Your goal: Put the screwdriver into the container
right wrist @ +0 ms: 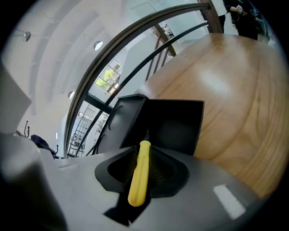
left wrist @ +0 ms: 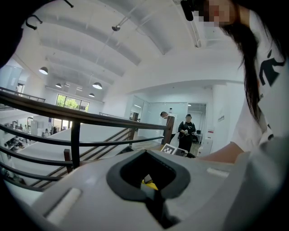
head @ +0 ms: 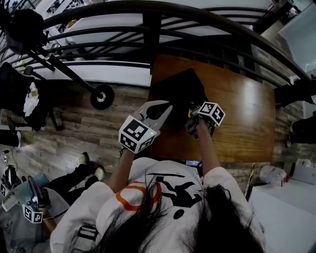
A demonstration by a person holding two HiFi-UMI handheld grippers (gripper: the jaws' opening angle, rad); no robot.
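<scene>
A yellow-handled screwdriver (right wrist: 139, 173) lies along the jaws of my right gripper (right wrist: 142, 168), which is shut on it. Its dark shaft points at the black container (right wrist: 174, 126) just ahead on the wooden table (right wrist: 235, 103). In the head view the right gripper (head: 191, 121) hovers at the near right side of the container (head: 177, 91), with a bit of the yellow screwdriver (head: 189, 113) showing. My left gripper (head: 160, 109) hangs at the container's near left edge, jaws together and holding nothing. The left gripper view tilts up over its jaws (left wrist: 149, 177).
A dark curved railing (head: 148, 10) runs behind the table. A wheeled stand (head: 101, 97) sits on the plank floor to the left. Two people (left wrist: 186, 131) stand far off in the hall. A white appliance (head: 281, 207) is at the lower right.
</scene>
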